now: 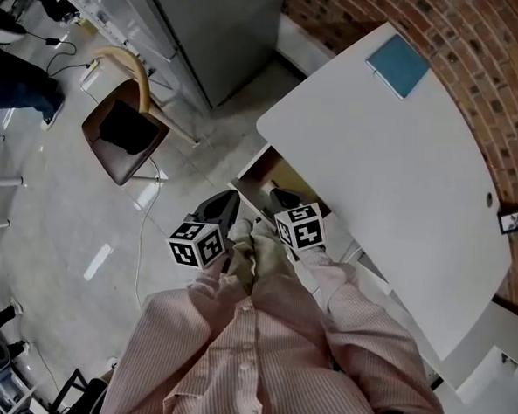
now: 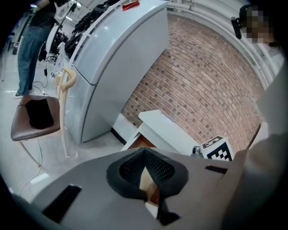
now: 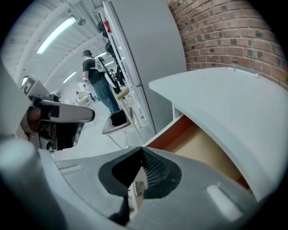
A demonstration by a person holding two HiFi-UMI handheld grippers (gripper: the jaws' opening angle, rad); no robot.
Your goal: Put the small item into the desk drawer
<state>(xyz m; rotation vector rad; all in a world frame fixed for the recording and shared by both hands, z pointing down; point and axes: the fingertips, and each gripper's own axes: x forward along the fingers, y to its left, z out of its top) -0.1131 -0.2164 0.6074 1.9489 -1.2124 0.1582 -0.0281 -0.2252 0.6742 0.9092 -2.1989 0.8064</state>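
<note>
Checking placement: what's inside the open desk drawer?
Only bare light-wood floor and a reddish side wall show in the drawer; no item visible. The white desktop covers its back, the right gripper its near end.

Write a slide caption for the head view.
The left gripper and right gripper poised at the open drawer of a white desk, teal notebook on top.

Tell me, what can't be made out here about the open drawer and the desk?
1. Inside of the drawer: in the head view the desktop overhangs most of it; the right gripper view shows only part of its floor, bare.
2. Small item: in no view, so its place is unknown.
3. Teal flat thing on the desktop: too small to name.
</note>
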